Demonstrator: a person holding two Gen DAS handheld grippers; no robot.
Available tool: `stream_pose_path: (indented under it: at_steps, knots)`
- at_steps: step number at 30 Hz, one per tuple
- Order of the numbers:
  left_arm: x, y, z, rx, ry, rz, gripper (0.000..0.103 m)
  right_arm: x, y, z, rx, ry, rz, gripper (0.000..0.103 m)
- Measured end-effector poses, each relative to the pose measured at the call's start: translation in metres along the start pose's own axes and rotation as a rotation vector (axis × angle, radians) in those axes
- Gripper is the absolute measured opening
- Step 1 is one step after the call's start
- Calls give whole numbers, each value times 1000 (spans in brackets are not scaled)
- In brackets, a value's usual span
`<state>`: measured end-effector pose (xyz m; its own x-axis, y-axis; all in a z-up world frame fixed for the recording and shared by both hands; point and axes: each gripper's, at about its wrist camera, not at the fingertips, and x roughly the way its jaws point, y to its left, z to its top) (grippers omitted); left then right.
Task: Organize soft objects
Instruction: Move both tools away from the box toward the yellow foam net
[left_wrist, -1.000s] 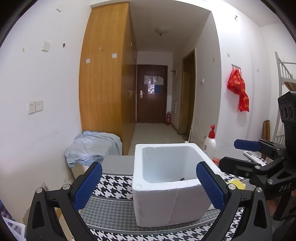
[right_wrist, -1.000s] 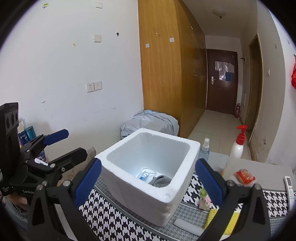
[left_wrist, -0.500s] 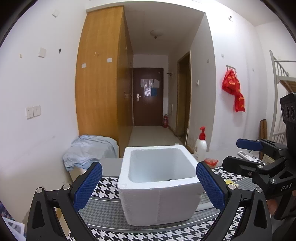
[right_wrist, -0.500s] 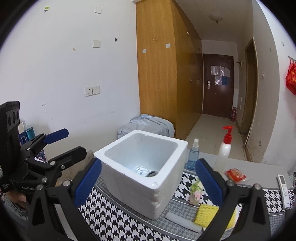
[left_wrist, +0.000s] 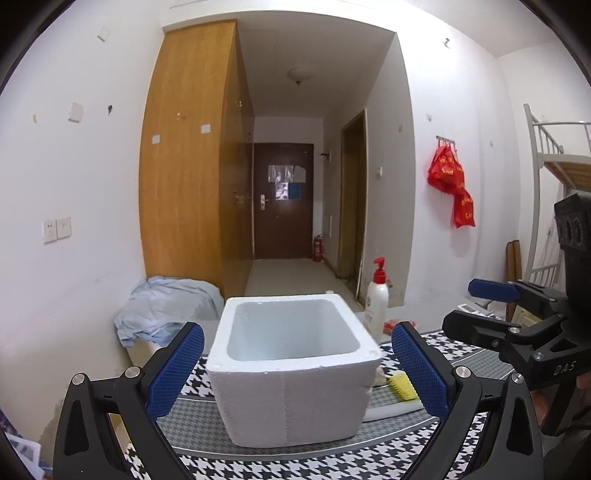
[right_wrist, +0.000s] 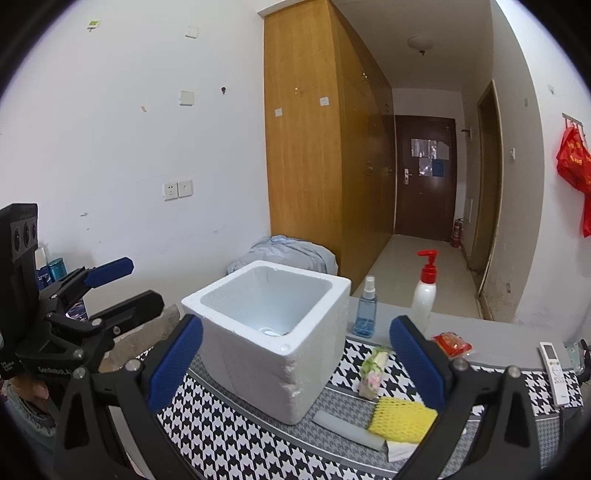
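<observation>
Left hand-held gripper (left_wrist: 295, 369): hovering with its blue pads spread wide apart, gripping nothing, framing the foam box.
Right hand-held gripper (right_wrist: 295, 363): hovering with pads equally far apart, carrying nothing.
Foam box (right_wrist: 271, 341): white, open-topped, sitting on the houndstooth mat (right_wrist: 207, 424) covering the counter (right_wrist: 491, 328).
Box contents: a small pale item is showing at the bottom; its identity cannot be told.
Yellow foam net (right_wrist: 402, 419): lying on the mat at 4 o'clock from the box, touching a grey foam tube (right_wrist: 347, 428).
Floral tissue pack (right_wrist: 373, 374): lying at 3 o'clock from the box.
Blue spray bottle (right_wrist: 365, 308): standing at 1 o'clock, just beside the box.
Pump bottle (right_wrist: 424, 291): standing upright at 2 o'clock.
</observation>
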<state>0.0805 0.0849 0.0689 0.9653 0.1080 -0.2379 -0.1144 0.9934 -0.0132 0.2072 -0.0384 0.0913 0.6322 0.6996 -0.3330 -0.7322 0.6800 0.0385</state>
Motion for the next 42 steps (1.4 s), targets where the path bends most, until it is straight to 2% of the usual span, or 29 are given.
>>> stream_pose_path:
  at_steps: [9,21,28,42]
  knots:
    - [-4,-8,-6,-3,-26,-25,102,-11,-6,-15,-4,3,-37,102]
    - [0,-23,-24,-1,9,-45,102,-19,-17,-35,34,8,-37,102]
    - [2,-37,-35,13,16,-83,102,-18,-22,-47,49,25,-40,102]
    - [10,-31,-52,-50,48,-46,102,-21,-32,-64,60,49,-87,102]
